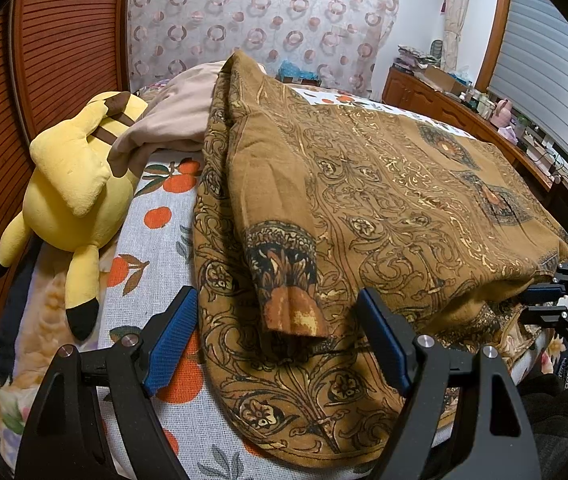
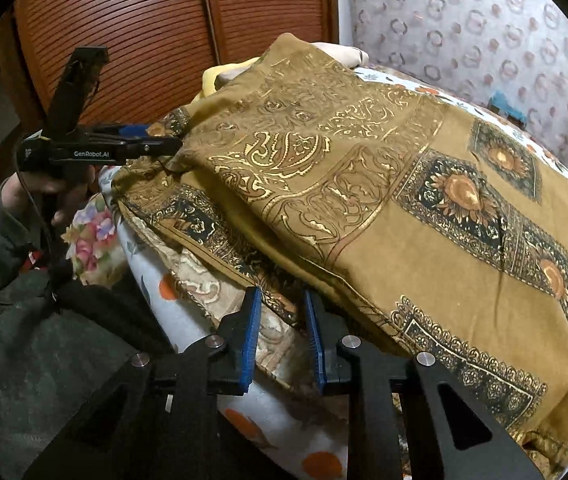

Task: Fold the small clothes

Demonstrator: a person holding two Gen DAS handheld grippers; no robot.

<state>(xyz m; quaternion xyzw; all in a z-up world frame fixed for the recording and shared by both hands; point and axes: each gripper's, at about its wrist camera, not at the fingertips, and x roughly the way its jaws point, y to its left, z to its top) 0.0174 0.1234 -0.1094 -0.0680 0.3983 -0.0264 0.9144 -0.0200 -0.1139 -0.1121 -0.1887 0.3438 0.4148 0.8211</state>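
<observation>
The brown patterned garment (image 1: 364, 184) lies spread across the bed (image 1: 155, 216), filling the centre and right of both views, and it looks only partly folded: one sleeve (image 1: 284, 280) is already turned in over the body, lower centre in the left wrist view, while the rest is still broad and loose. The left gripper (image 1: 284, 344) stands wide open over the sleeve cuff and holds nothing. The right gripper (image 2: 281, 340), low in its own frame, has its jaws narrowed around the layered near hem; whether the pads actually pinch the cloth I cannot tell. More folds seem to remain. A yellow plush toy (image 1: 71, 200) at the left edge and a beige cloth (image 1: 171, 120) behind crowd the garment's far side.
</observation>
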